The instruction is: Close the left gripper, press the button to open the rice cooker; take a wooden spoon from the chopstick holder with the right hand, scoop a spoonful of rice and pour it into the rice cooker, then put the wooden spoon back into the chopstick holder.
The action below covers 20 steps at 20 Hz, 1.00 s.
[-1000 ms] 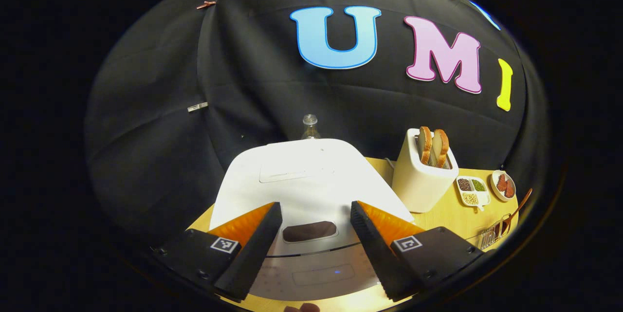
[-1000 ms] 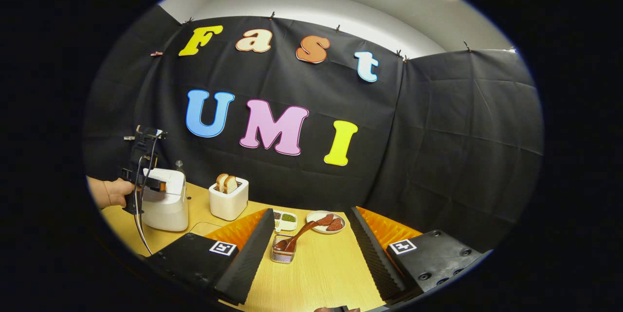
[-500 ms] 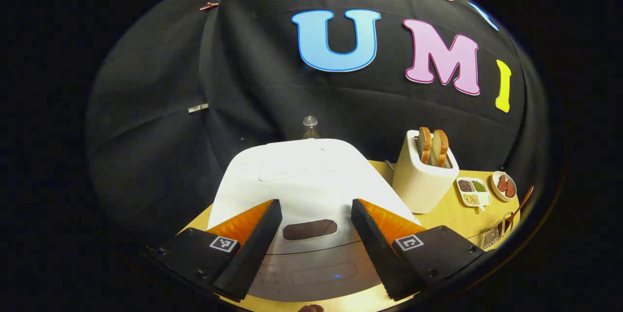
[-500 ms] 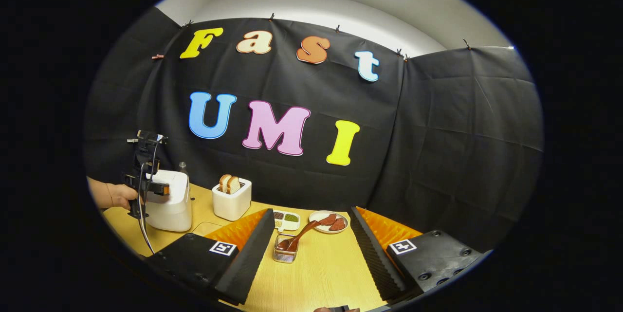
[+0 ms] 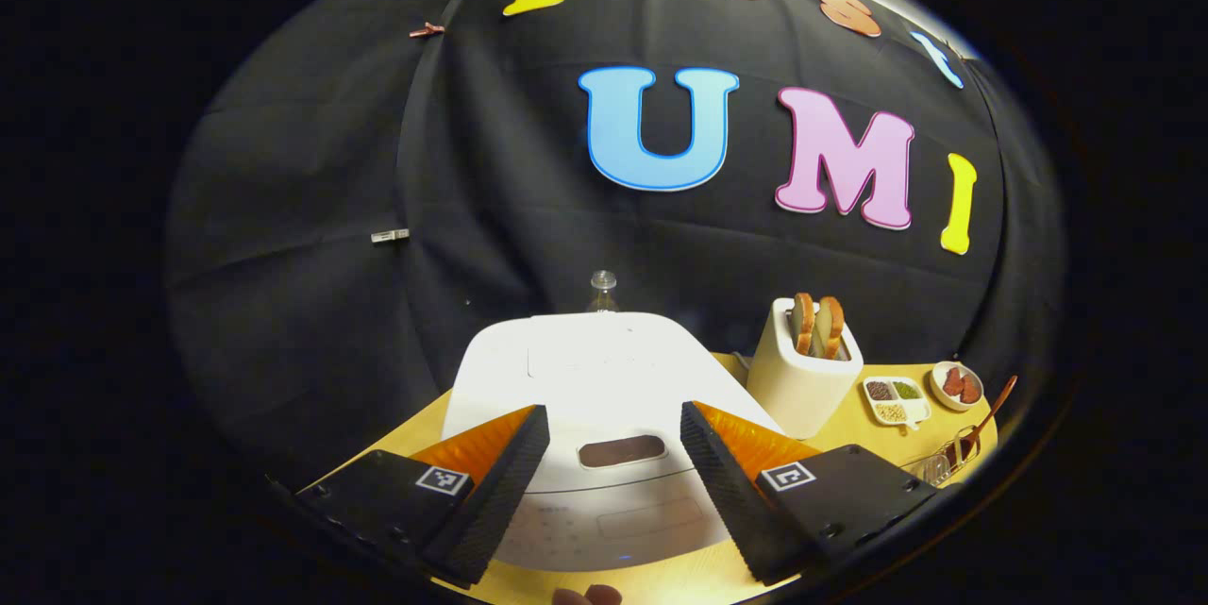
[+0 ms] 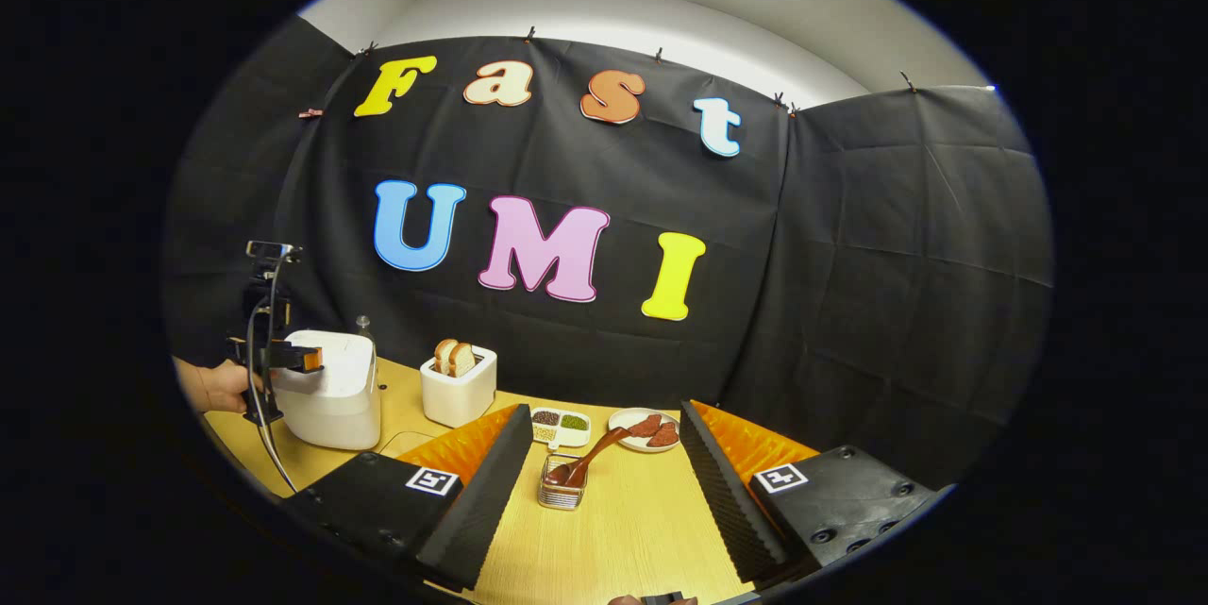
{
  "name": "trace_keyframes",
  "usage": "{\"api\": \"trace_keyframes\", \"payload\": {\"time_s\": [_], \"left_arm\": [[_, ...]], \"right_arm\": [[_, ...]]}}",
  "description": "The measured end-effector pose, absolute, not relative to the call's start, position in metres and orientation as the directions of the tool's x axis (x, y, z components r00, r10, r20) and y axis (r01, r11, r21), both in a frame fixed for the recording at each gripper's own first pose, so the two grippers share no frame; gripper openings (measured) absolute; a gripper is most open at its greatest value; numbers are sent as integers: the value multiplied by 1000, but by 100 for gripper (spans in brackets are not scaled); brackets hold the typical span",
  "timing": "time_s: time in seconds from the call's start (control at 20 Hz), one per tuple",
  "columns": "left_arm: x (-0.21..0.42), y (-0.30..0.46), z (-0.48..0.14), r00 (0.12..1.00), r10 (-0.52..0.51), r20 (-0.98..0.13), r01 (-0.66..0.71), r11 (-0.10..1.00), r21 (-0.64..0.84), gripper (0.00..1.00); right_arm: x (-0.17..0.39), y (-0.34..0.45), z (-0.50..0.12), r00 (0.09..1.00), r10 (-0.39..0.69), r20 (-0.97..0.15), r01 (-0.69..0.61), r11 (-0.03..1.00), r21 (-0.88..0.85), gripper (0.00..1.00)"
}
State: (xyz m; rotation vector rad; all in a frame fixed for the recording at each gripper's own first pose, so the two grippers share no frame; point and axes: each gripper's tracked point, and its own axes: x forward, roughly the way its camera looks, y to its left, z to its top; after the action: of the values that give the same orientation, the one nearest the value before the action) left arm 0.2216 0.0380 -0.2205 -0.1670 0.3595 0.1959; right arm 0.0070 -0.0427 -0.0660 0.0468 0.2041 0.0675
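The left gripper [image 5: 612, 440] is held in front of the white rice cooker [image 5: 585, 378], a little above its front edge, and its jaws are spread wide with nothing between them. The lid of the cooker is seen closed, and the dark oblong button [image 5: 621, 451] on the front of the lid is framed between the two fingers, not touched by them. In the right gripper view this same gripper [image 6: 294, 358] is seen farther off, held by a hand [image 6: 219, 386] at the near top edge of the cooker [image 6: 326, 390].

The right gripper [image 6: 604, 440] is kept above the wooden table [image 6: 618, 529], its jaws also wide apart and empty. Between its fingers, farther on the table, the chopstick holder [image 6: 562, 492] is seen, with the wooden spoon [image 6: 595, 456] leaning in it, the handle tilted to the right. Just behind it a divided dish of grains [image 6: 557, 424] and a small plate [image 6: 644, 428] are placed. A toaster [image 6: 459, 388] with two slices of bread stands beside the cooker.
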Motion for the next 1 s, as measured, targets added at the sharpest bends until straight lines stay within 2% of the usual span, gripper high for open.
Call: {"api": "trace_keyframes", "payload": {"time_s": [0.2, 0.5, 0.7, 1.0], "left_arm": [[191, 36, -161, 959, 112, -259, -149, 981, -127, 95], [147, -8, -84, 994, -40, -105, 24, 989, -147, 95], [121, -37, -67, 989, -131, -71, 117, 977, -176, 95], [102, -62, -31, 982, -190, -4, 188, 972, -141, 95]], "right_arm": [[24, -31, -62, 982, 88, -168, -75, 994, 80, 98], [53, -23, -62, 983, 74, -169, -55, 992, 116, 98], [69, -16, -51, 988, 62, -142, -38, 986, 163, 98], [72, -25, -51, 991, 40, -127, -22, 989, 145, 98]]}}
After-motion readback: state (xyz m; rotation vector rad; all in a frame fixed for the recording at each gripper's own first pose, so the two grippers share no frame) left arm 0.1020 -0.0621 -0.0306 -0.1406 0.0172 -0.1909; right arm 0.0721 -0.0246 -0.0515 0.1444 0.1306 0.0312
